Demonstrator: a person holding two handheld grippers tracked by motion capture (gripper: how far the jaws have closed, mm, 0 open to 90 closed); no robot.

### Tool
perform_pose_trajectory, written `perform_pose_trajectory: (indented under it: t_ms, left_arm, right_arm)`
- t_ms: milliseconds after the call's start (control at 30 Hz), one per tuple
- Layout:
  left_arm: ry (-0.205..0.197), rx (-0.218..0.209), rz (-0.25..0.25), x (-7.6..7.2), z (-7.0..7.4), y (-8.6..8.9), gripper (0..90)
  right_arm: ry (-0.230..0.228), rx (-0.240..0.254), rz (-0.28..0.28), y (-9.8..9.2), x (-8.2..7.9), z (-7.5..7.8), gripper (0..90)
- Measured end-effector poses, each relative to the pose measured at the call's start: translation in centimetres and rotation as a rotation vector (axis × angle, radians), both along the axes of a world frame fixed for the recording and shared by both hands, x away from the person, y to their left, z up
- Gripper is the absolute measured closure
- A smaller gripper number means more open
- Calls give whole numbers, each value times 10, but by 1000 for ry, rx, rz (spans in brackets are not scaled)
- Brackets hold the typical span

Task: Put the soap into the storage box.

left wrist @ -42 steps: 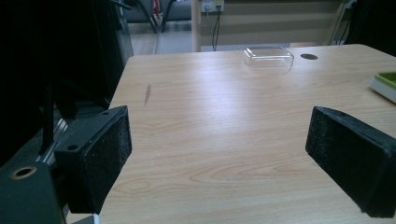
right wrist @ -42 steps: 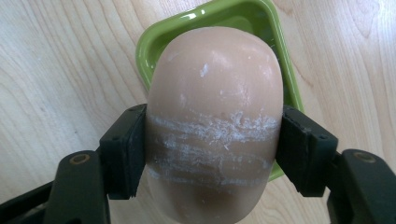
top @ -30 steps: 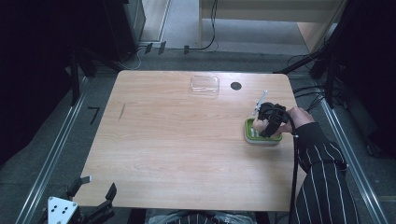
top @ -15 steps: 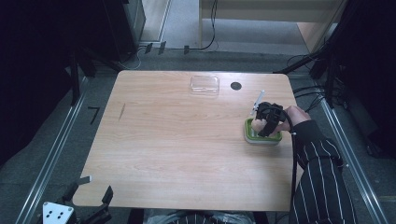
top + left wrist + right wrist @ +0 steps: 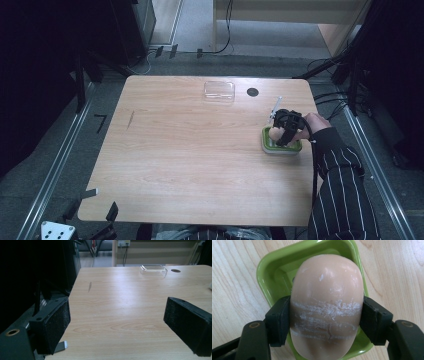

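**Right gripper clamps a soap bar over its green dish**

At the right of the high view, the right gripper (image 5: pixel 286 131) is closed on a peach-coloured soap bar (image 5: pixel 327 305), its two black jaws pressing the bar's opposite sides across a band of white scuff marks. The bar sits directly over the green dish (image 5: pixel 279 262), within its rim; whether it touches the dish floor cannot be told. The dish rests on the wooden table (image 5: pixel 190 160) near the right edge.

The left gripper (image 5: pixel 117 327), at the lower left of the high view, hangs wide open and empty beside the table's near corner.

A clear plastic lid (image 5: pixel 219 91) lies at top centre, just beside a dark round hole (image 5: pixel 252 92).
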State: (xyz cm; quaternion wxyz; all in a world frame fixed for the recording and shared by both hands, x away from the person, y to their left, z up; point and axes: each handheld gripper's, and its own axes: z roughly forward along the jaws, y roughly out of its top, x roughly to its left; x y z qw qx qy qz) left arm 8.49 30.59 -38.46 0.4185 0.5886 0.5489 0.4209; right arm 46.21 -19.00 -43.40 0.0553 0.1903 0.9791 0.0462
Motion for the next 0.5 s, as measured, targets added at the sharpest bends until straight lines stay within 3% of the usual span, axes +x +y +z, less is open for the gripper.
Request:
perform_pose_trajectory:
  t_ms: [500]
  left_arm:
    - [-4,-3,4,-1,0,0,72]
  right_arm:
    - [29,-17,-50,1,5,-8,331]
